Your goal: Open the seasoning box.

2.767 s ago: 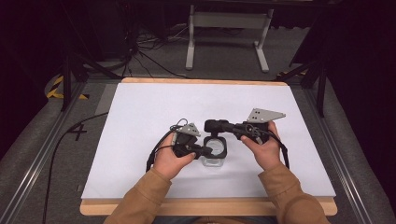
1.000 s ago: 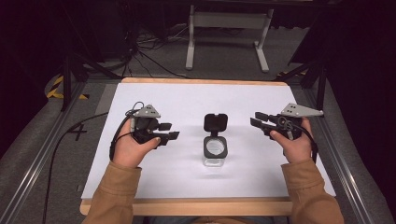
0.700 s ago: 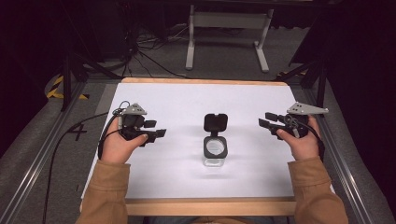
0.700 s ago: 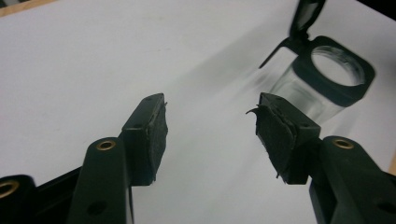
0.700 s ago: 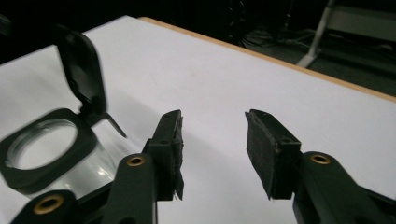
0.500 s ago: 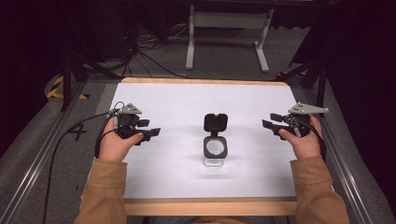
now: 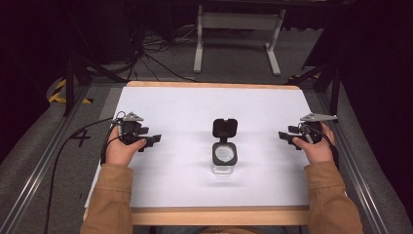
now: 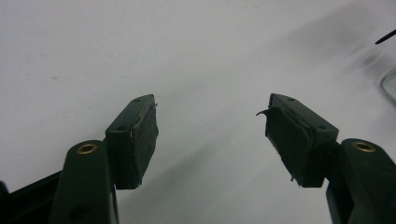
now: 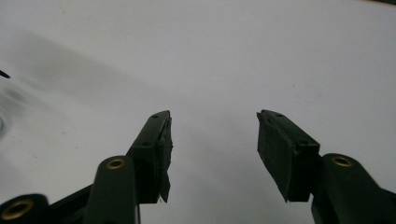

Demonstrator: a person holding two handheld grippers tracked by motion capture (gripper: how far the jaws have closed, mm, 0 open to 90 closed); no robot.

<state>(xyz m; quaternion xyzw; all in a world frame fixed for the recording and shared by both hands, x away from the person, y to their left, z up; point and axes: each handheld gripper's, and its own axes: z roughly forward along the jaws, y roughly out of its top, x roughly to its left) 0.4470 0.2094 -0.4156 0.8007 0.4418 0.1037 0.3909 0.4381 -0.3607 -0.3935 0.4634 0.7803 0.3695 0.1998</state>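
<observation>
A small clear jar (image 7: 224, 157) stands in the middle of the white table (image 7: 185, 107), its black flip lid (image 7: 225, 128) hinged open toward the back. My left gripper (image 7: 155, 140) rests low at the table's left side and points toward the jar, well apart from it. My right gripper (image 7: 282, 136) sits at the right side and points inward. Both have just been opening their jaws, with nothing between them. In the left gripper view the left gripper (image 8: 212, 109) stands open over bare white surface, with the jar's rim (image 8: 390, 85) at the right edge. The right gripper (image 9: 213, 116) is open too.
A metal stand (image 7: 238, 29) and loose cables (image 7: 146, 53) lie on the floor behind the table. Rails run along both sides. A black cable (image 7: 63, 156) trails off the left gripper over the table's left edge.
Both hands moved outward from beside the jar toward the table's left and right sides and sank lower. Both pairs of jaws spread wider.
</observation>
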